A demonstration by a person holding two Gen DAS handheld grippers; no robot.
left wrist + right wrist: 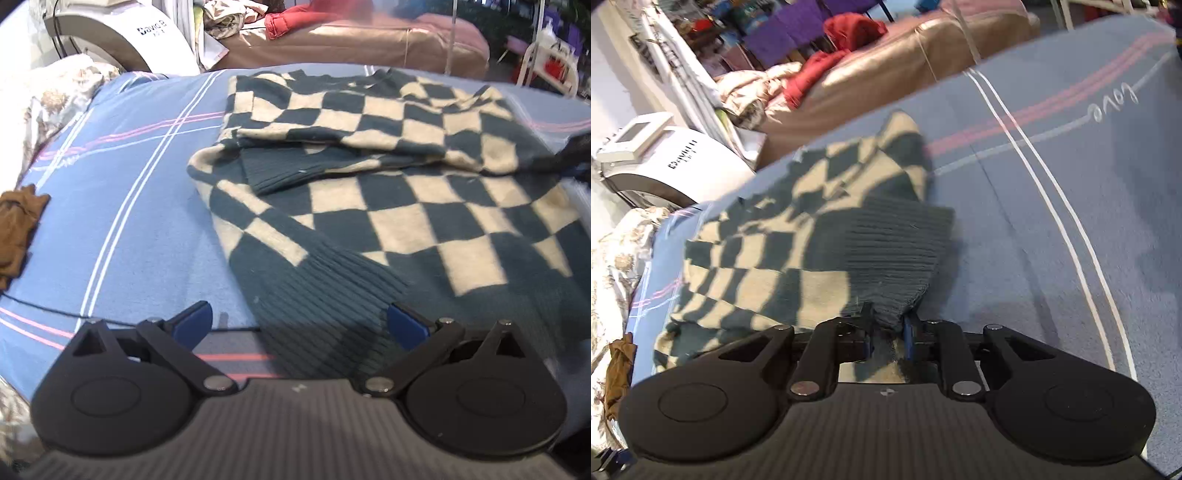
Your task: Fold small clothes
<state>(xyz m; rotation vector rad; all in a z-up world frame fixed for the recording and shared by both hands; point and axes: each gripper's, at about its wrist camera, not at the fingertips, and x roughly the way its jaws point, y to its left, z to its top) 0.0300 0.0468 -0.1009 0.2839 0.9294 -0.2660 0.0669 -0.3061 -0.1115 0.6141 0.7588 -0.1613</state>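
Note:
A dark green and cream checkered sweater [406, 192] lies partly folded on the blue striped bedsheet [129, 221], one sleeve laid across its body. My left gripper [301, 321] is open, its blue pads spread wide just above the ribbed hem [314, 295], with nothing between them. In the right wrist view the sweater [768, 251] stretches off to the left. There my right gripper [888, 325] is shut on a dark ribbed edge [897, 251] of it, and the fabric bunches between the pads. A dark blur at the left wrist view's right edge may be that gripper.
A small brown garment [18, 229] lies at the sheet's left edge. A floral quilt [44, 103] sits beyond it. A white machine [129, 33] and a tan sofa [369, 44] with red clothes stand behind the bed. Bare sheet [1052, 221] spreads to the sweater's right.

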